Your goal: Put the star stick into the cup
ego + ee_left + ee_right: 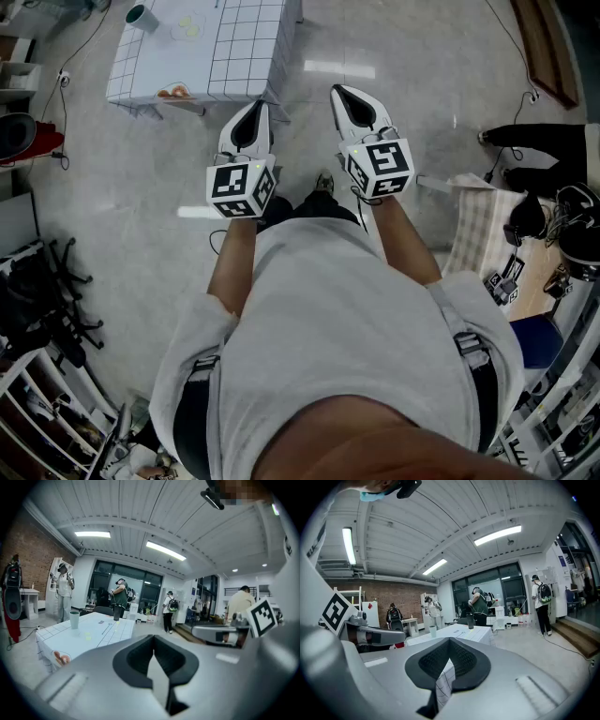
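Both the left gripper (253, 111) and the right gripper (345, 98) are closed tight and hold nothing. The cup (141, 16) stands far ahead on the table (246, 47). A little yellow thing (190, 28) beside it may be the star stick, too small to tell.

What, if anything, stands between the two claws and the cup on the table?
Nothing visible does. Only bare floor lies between the left claw, the right claw and the table. Both claws are shut and empty. The cup stands at the table's far left corner.
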Motion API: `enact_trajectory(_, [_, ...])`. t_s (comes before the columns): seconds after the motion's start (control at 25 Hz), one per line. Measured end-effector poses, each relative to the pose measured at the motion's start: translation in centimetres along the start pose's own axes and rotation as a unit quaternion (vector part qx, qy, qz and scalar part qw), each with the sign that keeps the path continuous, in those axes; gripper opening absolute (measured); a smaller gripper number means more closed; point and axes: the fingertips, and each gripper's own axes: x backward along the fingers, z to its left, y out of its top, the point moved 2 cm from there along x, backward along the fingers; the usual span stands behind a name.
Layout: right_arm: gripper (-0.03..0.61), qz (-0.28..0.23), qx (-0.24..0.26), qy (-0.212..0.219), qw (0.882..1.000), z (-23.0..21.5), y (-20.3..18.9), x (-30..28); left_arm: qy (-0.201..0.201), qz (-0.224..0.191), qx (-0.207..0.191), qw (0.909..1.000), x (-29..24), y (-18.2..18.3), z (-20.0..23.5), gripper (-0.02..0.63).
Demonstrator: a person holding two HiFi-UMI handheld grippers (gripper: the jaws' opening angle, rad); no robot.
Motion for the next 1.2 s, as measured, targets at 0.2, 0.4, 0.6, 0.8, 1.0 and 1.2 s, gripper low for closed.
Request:
enact_trajectory(0.2, [-0.002,0.003,-0.016,0.014,1.0,-1.0,-0.4,-0.8,0.008,0.024,-0.012,0.9996,-0.7,-0.7,-0.4,0.003])
enact_trajectory(0.4, [-0.002,0.009,-0.025,0.038,0.999,-0.6,-0.6,-4.4,0.032,0.032,-0.007,0.999,-2.2,-0.6,2.3,0.003])
enact_trajectory(0.6, [0.0,0.029,-0.03,0.056,0.998,-0.3,-1.0,-10.4,0.027,0.039,-0.001,0.9989,-6.0,-0.4,6.3,0.003])
enact_trajectory(0.8, [0.0,0.054,-0.008,0.058,0.997,0.8,0.8,-17.1,0.004,0.042,0.0,0.9991,-10.1,2.1,11.5,0.003])
enact_trajectory(1.0, [0.0,0.066,0.003,0.051,0.997,1.5,2.2,-24.2,-0.024,0.055,-0.004,0.9982,-14.5,3.7,16.8,0.003])
enact_trajectory(1.2, [0.0,0.089,-0.002,0.034,0.995,1.3,1.8,-30.0,-0.038,0.082,-0.004,0.9959,-19.0,4.2,21.4,0.003])
